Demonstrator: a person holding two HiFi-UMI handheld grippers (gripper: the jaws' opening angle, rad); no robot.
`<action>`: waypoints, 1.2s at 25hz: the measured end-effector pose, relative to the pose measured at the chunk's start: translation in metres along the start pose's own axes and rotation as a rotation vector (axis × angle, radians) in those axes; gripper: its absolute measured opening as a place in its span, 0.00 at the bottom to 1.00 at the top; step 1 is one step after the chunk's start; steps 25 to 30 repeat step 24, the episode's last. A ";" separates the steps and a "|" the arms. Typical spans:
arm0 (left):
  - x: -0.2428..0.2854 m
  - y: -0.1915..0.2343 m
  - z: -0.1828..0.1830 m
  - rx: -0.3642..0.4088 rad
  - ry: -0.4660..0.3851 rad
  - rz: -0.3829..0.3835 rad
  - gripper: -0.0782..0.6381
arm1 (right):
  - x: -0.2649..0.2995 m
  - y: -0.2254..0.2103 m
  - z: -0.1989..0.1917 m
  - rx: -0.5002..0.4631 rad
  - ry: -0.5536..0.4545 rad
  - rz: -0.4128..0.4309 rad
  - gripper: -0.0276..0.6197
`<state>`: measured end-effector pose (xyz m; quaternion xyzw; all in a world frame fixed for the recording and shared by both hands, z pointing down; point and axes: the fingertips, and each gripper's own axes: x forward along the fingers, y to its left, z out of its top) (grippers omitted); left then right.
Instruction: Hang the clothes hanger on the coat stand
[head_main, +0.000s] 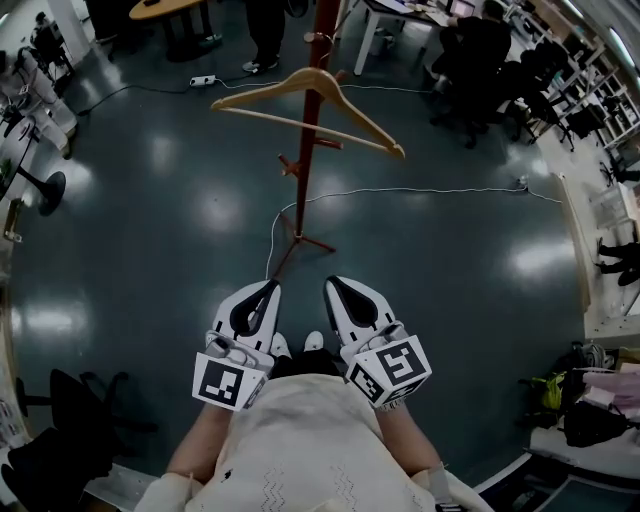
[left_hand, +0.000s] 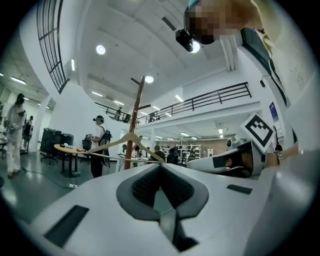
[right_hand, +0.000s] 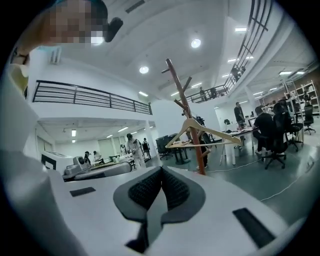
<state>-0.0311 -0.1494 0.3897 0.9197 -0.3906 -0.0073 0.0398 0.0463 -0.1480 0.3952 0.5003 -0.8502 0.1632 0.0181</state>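
Hanger (head_main: 270, 87) of pale wood hangs on the coat stand (head_main: 303, 185), well ahead of the left hand-held gripper (head_main: 268, 290) and right hand-held gripper (head_main: 335, 285), both with jaws closed together, empty.

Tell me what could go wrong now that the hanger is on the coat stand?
The hanger sticks out wide to one side of the coat stand, so a knock from someone passing might slip it off. A white cable runs across the floor close to the stand's feet; a snagged foot could tug or topple the stand.
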 end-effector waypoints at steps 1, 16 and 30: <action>0.001 -0.002 -0.001 -0.001 0.005 -0.001 0.13 | 0.000 0.001 0.000 0.002 0.003 0.006 0.07; 0.023 -0.028 -0.024 -0.068 0.058 -0.039 0.13 | -0.014 -0.015 -0.025 0.037 0.071 0.008 0.07; 0.029 -0.036 -0.016 -0.083 0.007 -0.046 0.13 | -0.027 -0.028 -0.020 0.075 0.044 -0.040 0.07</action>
